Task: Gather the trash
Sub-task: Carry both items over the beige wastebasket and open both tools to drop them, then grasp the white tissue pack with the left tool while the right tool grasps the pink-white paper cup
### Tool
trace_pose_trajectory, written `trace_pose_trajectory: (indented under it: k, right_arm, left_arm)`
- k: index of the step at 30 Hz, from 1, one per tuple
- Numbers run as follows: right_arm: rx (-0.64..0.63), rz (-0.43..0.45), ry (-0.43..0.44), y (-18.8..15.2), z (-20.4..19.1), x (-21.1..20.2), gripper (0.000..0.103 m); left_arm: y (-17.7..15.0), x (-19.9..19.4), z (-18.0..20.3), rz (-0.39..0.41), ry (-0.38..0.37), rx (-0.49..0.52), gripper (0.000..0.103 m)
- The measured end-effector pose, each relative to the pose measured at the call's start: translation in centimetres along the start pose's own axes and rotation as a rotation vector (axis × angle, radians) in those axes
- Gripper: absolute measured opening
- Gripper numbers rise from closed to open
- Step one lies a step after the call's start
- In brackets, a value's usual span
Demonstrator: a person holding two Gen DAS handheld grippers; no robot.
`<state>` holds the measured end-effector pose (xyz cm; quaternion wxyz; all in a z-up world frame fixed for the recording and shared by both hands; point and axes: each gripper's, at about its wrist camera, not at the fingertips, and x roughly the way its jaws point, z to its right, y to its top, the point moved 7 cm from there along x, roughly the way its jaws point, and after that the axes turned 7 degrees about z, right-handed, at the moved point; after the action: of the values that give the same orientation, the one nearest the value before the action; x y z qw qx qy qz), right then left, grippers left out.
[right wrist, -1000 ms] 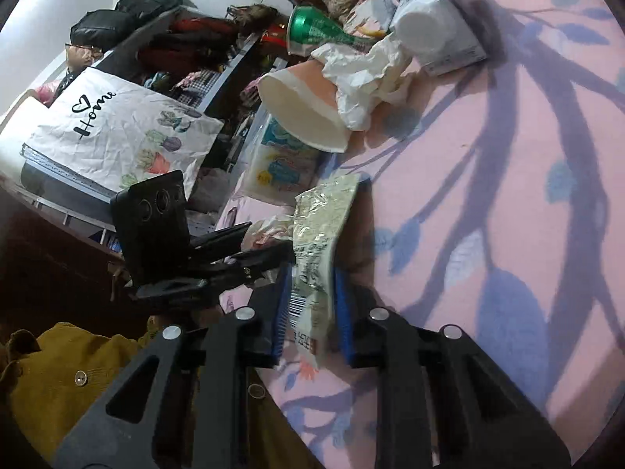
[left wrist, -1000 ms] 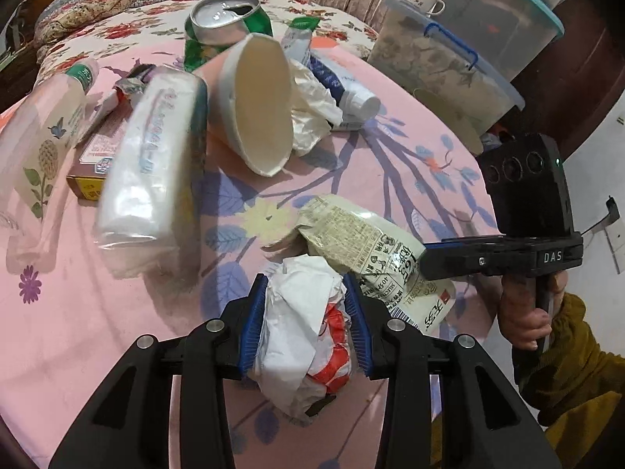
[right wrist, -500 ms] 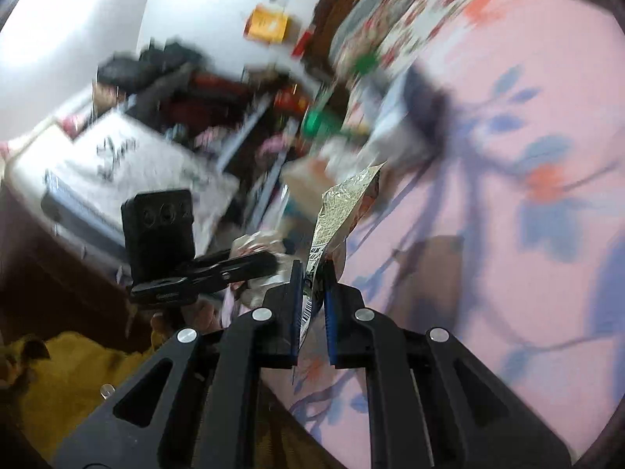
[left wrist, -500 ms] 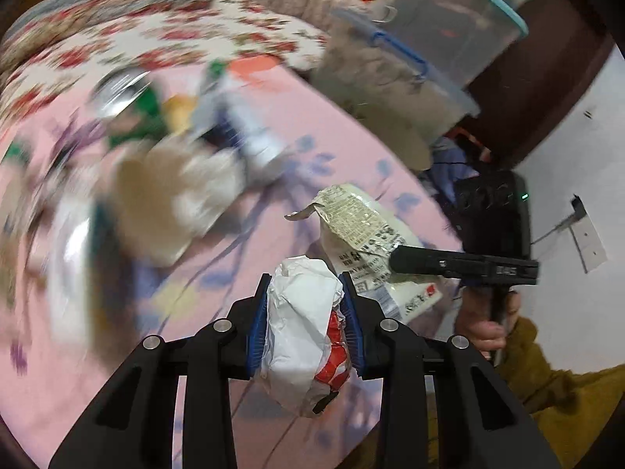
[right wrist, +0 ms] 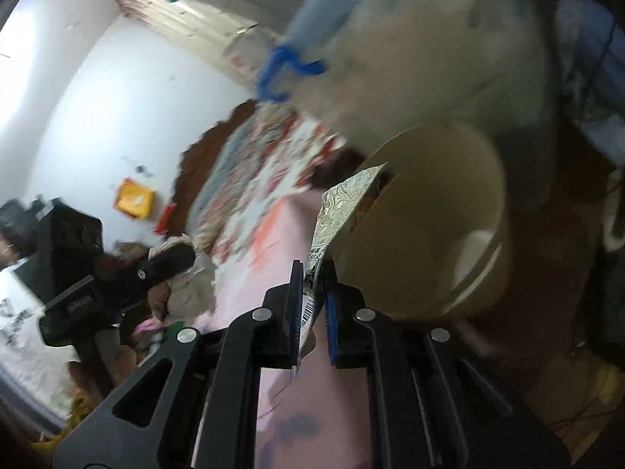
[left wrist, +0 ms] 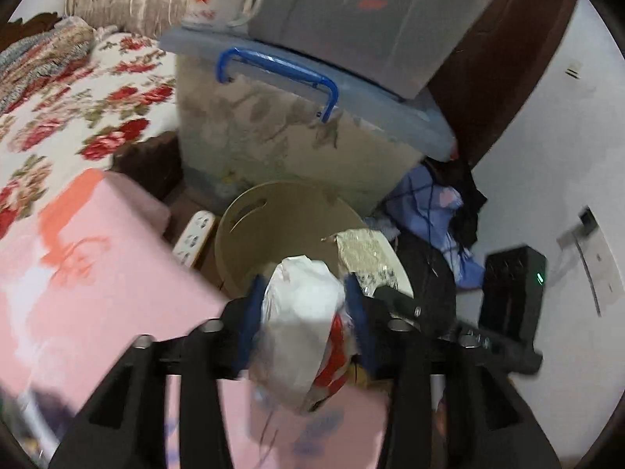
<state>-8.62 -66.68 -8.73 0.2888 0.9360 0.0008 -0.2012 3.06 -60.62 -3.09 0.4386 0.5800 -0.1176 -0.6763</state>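
Note:
My left gripper [left wrist: 304,312] carries a crumpled white and red wrapper [left wrist: 300,328]. Its jaws are opening, and the wrapper still sits between the blue pads and touches both. It hangs past the pink table's edge, just before the rim of a beige round bin [left wrist: 273,226] on the floor. My right gripper [right wrist: 314,285] pinches a flat printed packet [right wrist: 343,203] that stands upright at the rim of the bin [right wrist: 449,195]. Its jaws are starting to open with the packet between them. The packet [left wrist: 363,250] also shows beside the wrapper.
Stacked storage boxes with a blue handle [left wrist: 273,66] and a cup [left wrist: 222,0] stand right behind the bin. A white power strip [left wrist: 195,234] lies at its left, blue clothes [left wrist: 441,211] at its right. A floral bed cover [left wrist: 78,109] lies beyond the pink tablecloth [left wrist: 78,273].
Both grippers have swung away from the litter on the table to the bin beside it, each carrying its piece. The left jaws stand wider around the wrapper.

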Motion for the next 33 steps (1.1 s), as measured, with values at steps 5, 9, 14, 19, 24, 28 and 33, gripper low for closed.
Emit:
trace_pose_trajectory:
  k: [5,9,14,19,24,28,33]
  right_arm:
    - [0.001,0.018,-0.115,1.4,1.5,3.3,0.087]
    - [-0.009,0.047,-0.087,1.4,1.2,1.9,0.077]
    - [-0.022,0.041,0.038,-0.8,-1.4,0.1,0.071]
    - [-0.079,-0.077,0.174,-5.6,-7.4,1.3,0.056]
    - [-0.166,-0.179,0.257,-13.1,-13.3,2.8,0.053]
    - [-0.313,-0.233,0.272,-19.9,-18.9,3.3,0.053]
    - [-0.551,-0.333,0.349,-27.9,-26.0,3.8,0.048]
  left_arm:
    - [1.1,5.3,-1.6,-0.009,0.127,-0.028,0.091]
    - [0.1,1.6,-2.3,0.03,0.045,-0.109,0.091]
    - [-5.1,-8.1,-1.4,0.127,0.054,-0.003,0.091]
    - [-14.2,-15.7,-2.5,0.105,0.11,0.042,0.091]
    - [-22.4,-22.0,-6.7,0.085,0.246,-0.052,0.091]
    - [-26.4,-28.1,-10.0,0.138,0.372,-0.149,0.091]
    - [-28.5,-33.3,-14.8,0.223,0.539,-0.265,0.091]
